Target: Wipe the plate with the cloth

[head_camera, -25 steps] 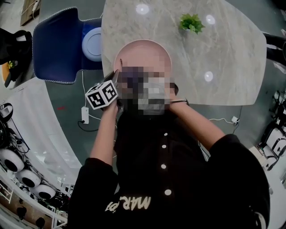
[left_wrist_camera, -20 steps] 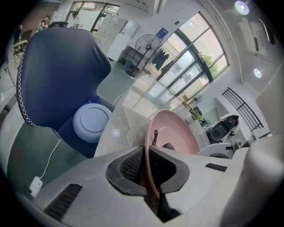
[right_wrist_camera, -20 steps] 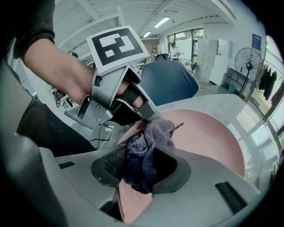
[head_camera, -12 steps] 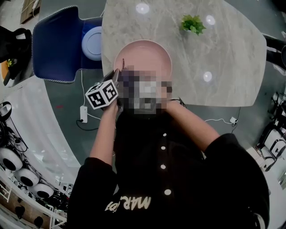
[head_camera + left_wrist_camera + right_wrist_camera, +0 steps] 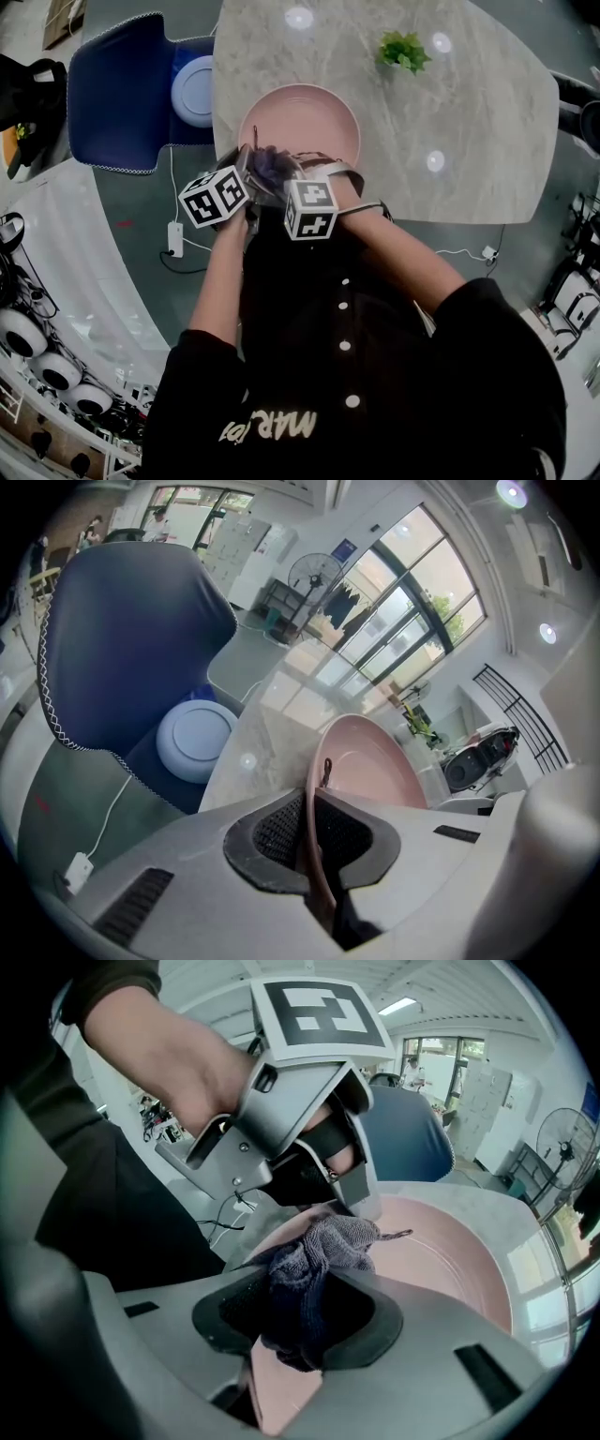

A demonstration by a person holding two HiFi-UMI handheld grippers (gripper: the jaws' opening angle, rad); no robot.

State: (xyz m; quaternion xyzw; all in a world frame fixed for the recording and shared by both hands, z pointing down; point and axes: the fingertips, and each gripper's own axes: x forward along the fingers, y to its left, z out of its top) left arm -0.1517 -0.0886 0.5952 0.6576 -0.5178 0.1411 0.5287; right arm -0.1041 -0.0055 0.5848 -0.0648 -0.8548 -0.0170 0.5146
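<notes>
Marble counter (image 5: pixel 487 122), pink plate (image 5: pixel 309 112) at its near-left edge. Over the last second my left tongs (image 5: pixel 309 841) stay clenched on the plate's rim. My right tongs (image 5: pixel 300 1321), grasping the grey cloth (image 5: pixel 323 1246), edge down beside them, so I judge wiping underway. Head view shows neither pinch clearly; each gripper view shows its own.

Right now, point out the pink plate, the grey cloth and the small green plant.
pink plate (image 5: pixel 311 117), head view, its bare middle.
grey cloth (image 5: pixel 330 1243), right gripper view, its bunched upper end.
small green plant (image 5: pixel 402 48), head view, its leaves.
</notes>
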